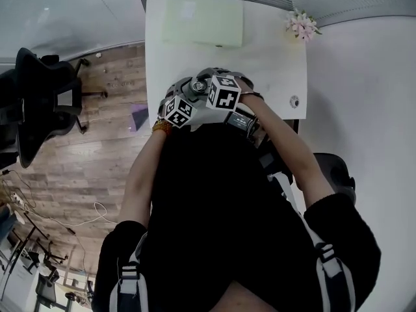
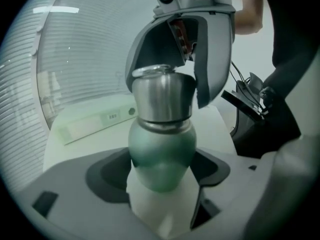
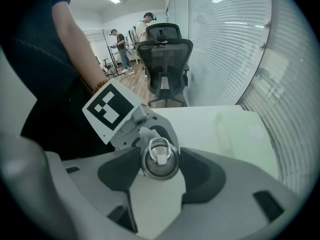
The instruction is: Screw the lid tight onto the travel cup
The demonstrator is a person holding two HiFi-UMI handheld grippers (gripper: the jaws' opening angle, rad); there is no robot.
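Note:
The travel cup (image 2: 162,154) has a rounded green body and a steel lid (image 2: 162,96) with a ring on top (image 3: 160,151). It stands upright between my left gripper's (image 2: 161,173) dark pads, which lie against both sides of the green body. My right gripper (image 3: 160,165) reaches over the cup from above, its two fingers (image 2: 212,59) hugging the lid's sides. In the head view both marker cubes, the left (image 1: 178,111) and the right (image 1: 224,93), sit close together at the table's near edge. The lid (image 1: 197,85) shows between them. The cup's base is hidden.
A flat pale green box (image 1: 203,19) lies at the far side of the white table (image 1: 273,64), with a small flower bunch (image 1: 301,23) at the far right corner. A black office chair (image 1: 45,103) stands to the left on the wood floor. People (image 3: 120,46) stand far off.

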